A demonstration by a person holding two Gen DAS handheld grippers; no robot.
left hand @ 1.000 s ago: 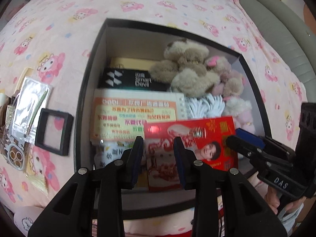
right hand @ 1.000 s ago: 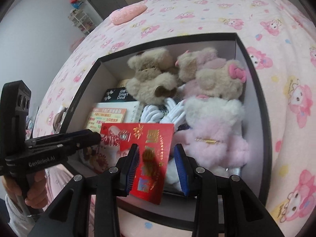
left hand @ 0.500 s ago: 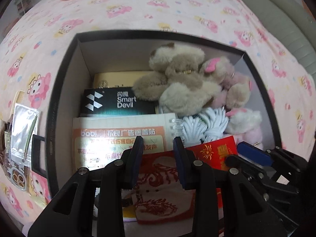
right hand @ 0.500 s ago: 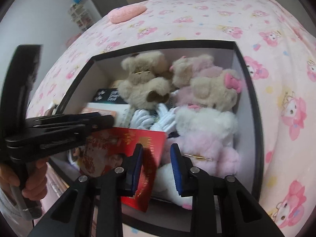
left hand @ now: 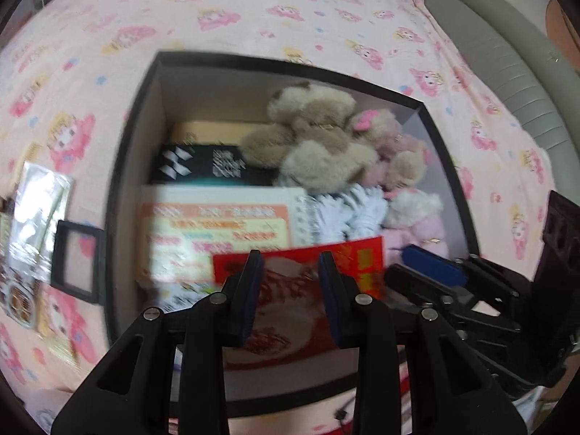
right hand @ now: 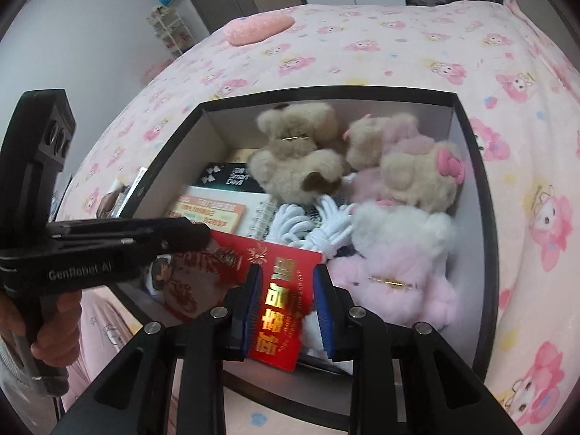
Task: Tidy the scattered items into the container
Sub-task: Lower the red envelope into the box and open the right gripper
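Observation:
A black open box (left hand: 119,181) (right hand: 482,217) sits on the pink bed. It holds plush toys (left hand: 319,145) (right hand: 301,159), white gloves (right hand: 311,221), a spiral notebook (left hand: 217,228), a black carton (left hand: 203,166) and a red envelope (left hand: 290,282) (right hand: 282,311) lying across its near side. My left gripper (left hand: 290,264) is open just above the envelope's left part. My right gripper (right hand: 284,279) is open, its jaws on either side of the envelope's right end without pinching it. Each gripper shows in the other's view (left hand: 435,282) (right hand: 145,243).
On the bedsheet left of the box lie a small black frame (left hand: 76,261), a silver foil packet (left hand: 36,214) and a printed snack packet (left hand: 18,293). A pink cushion (right hand: 257,29) lies at the far end. A grey headboard (left hand: 507,72) runs along the right.
The red envelope has come down into the box and rests flat. Both grippers have pulled back a little toward the box's near edge. The right gripper's jaws have widened.

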